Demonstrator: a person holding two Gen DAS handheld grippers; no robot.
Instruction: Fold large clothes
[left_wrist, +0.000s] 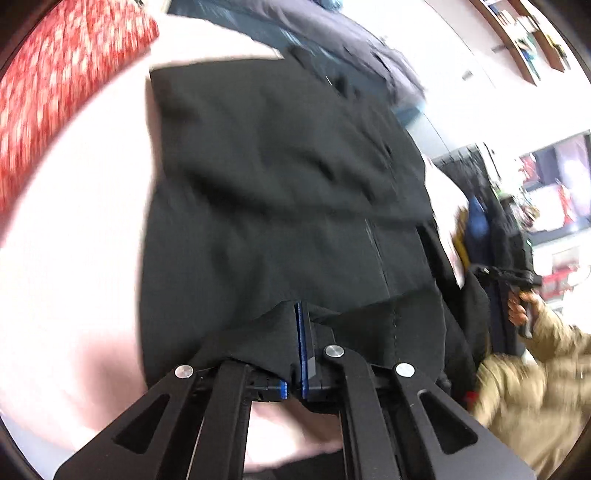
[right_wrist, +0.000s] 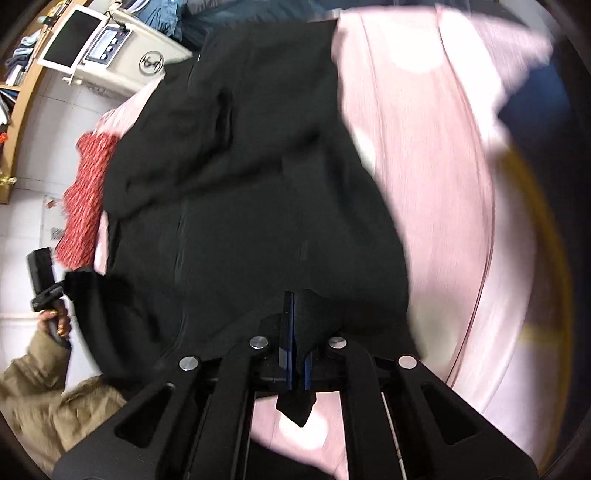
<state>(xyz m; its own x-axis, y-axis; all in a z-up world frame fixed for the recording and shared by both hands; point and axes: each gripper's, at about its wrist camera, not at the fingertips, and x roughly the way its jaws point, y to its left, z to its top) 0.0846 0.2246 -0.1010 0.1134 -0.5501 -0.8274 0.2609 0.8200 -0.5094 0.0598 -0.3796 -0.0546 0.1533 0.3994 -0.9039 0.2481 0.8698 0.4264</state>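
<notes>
Item: one large black garment (left_wrist: 280, 192), apparently a jacket with a centre seam or zip line, spread lengthwise over a pink bedsheet (left_wrist: 74, 258), its far end reaching toward the sheet's far edge and its near hem lifted off the surface. The near hem was pinched at two points, one by each claw, which reads as the start of a fold carrying the hem toward the far end; this is a judgement from the grip and the raised cloth. Left gripper (left_wrist: 301, 339): jaws clenched, a fold of the black cloth draped over and caught between the blue pads; the garment ran from this claw straight ahead and downward onto the sheet. Right gripper (right_wrist: 295, 339): jaws likewise clenched on the hem, a small tail of cloth hanging out beneath the pads toward the camera; the rest of the garment lay ahead of it, filling the middle of the view. Both grips sat at the hem, well apart across its width, presumably so that the edge stays level as it is carried. A tan sleeve (left_wrist: 528, 387) and the person's hand (left_wrist: 519, 308) on the other handle showed at the right edge of the left view. Beyond: a red patterned cloth (left_wrist: 55, 92) at the sheet's far left corner; dark blue clothes (left_wrist: 332, 37) at its far edge; a white appliance (right_wrist: 122, 55) off the bed. Both views were blurred.
</notes>
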